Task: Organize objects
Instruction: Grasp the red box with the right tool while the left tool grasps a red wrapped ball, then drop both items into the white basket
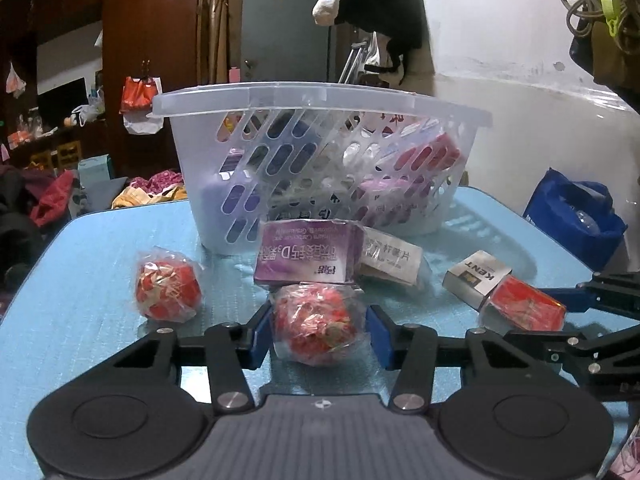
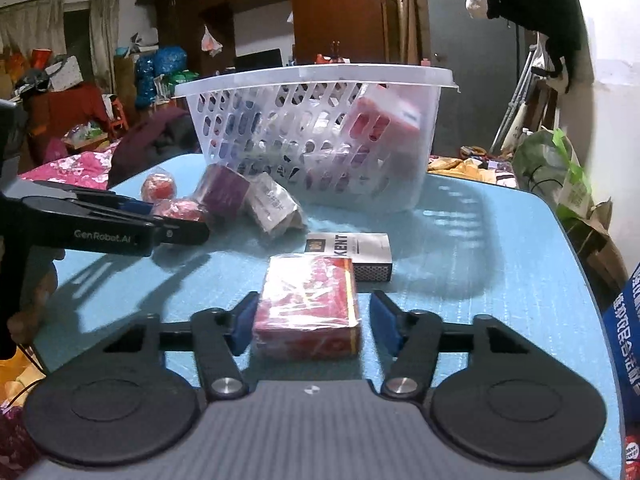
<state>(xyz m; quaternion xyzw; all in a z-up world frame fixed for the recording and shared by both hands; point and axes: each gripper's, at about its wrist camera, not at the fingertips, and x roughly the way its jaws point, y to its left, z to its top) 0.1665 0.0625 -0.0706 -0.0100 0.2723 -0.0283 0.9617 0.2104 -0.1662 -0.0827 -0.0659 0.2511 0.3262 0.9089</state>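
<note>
Item: wrapped red ball [image 1: 314,330] on the bench [image 1: 100,248], between your left tongs [image 1: 316,334], half-open, pads barely touching. Red packet [image 2: 308,312], long axis pointing away, between your right tongs [image 2: 310,322], left pad close, right pad clear. Basket [image 1: 320,98] straight ahead.

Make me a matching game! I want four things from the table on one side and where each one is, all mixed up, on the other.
Things:
1. red box
2. wrapped red ball
3. purple box
4. KENT pack

Places:
A. lying just in front of the white basket
B. between the right gripper fingers
C. right behind the red box
D. between the left gripper fingers

Pairs: 1-B, 2-D, 3-A, 4-C
</note>
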